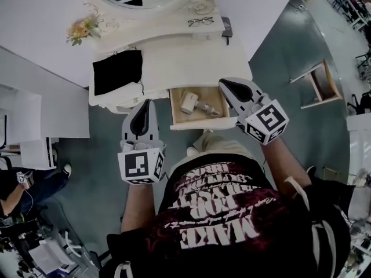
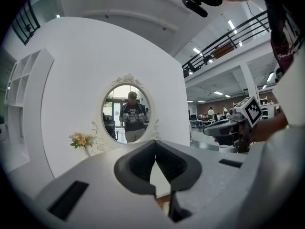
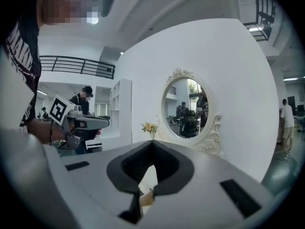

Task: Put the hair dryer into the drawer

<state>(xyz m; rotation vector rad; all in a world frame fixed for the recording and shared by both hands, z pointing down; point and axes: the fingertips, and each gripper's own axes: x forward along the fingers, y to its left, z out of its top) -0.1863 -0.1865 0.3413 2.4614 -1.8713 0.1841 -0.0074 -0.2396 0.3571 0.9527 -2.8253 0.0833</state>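
Observation:
The pale hair dryer [image 1: 193, 103] lies inside the open wooden drawer [image 1: 203, 123] of the white dressing table [image 1: 191, 57]. Both grippers are raised in front of the table and hold nothing. My left gripper [image 1: 145, 106] hangs left of the drawer, over the table's front edge, its jaws shut tip to tip [image 2: 155, 149]. My right gripper [image 1: 227, 86] hovers at the drawer's right side, also shut and empty [image 3: 152, 147]. Each gripper view looks level at the white wall and the oval mirror [image 2: 127, 108], and shows the other gripper at its side.
A black cloth [image 1: 117, 71] lies on the left of the tabletop. Glasses [image 1: 200, 21] and a dark flat object [image 1: 226, 26] sit at the back, and a small bouquet [image 1: 83, 29] at the far left. A wooden frame [image 1: 322, 86] stands on the floor at right. A seated person [image 1: 23, 184] is at left.

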